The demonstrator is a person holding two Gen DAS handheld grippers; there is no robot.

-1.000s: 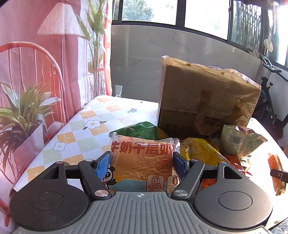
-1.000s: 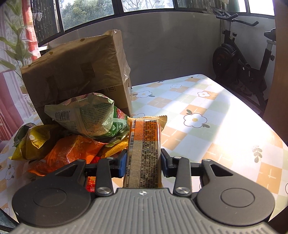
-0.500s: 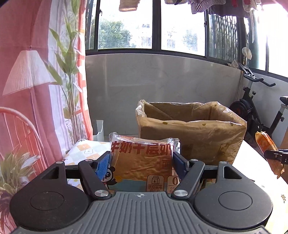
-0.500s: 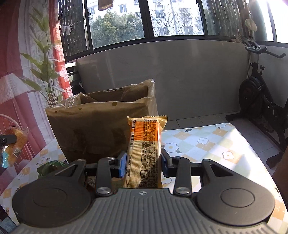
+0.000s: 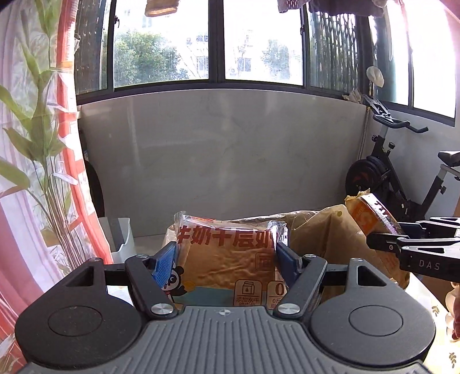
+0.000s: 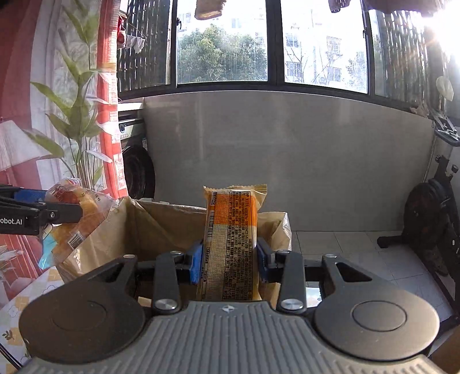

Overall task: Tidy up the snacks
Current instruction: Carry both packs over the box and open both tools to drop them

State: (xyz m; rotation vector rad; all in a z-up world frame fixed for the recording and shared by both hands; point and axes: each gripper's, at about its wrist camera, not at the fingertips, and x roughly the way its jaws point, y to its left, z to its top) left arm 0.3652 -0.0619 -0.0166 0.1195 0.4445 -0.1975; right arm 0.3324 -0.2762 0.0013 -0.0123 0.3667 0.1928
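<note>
The black left gripper (image 5: 227,259) with blue pads is seen clamped on a wide clear-wrapped bread packet (image 5: 227,256), pointed slightly downward. The black right gripper (image 6: 228,259) is seen closed on a narrow orange snack packet (image 6: 231,244), held upright.

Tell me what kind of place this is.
Likely an enclosed home balcony or sunroom: a long bank of windows, an exercise bike in the corner, and laundry hanging overhead.
</note>
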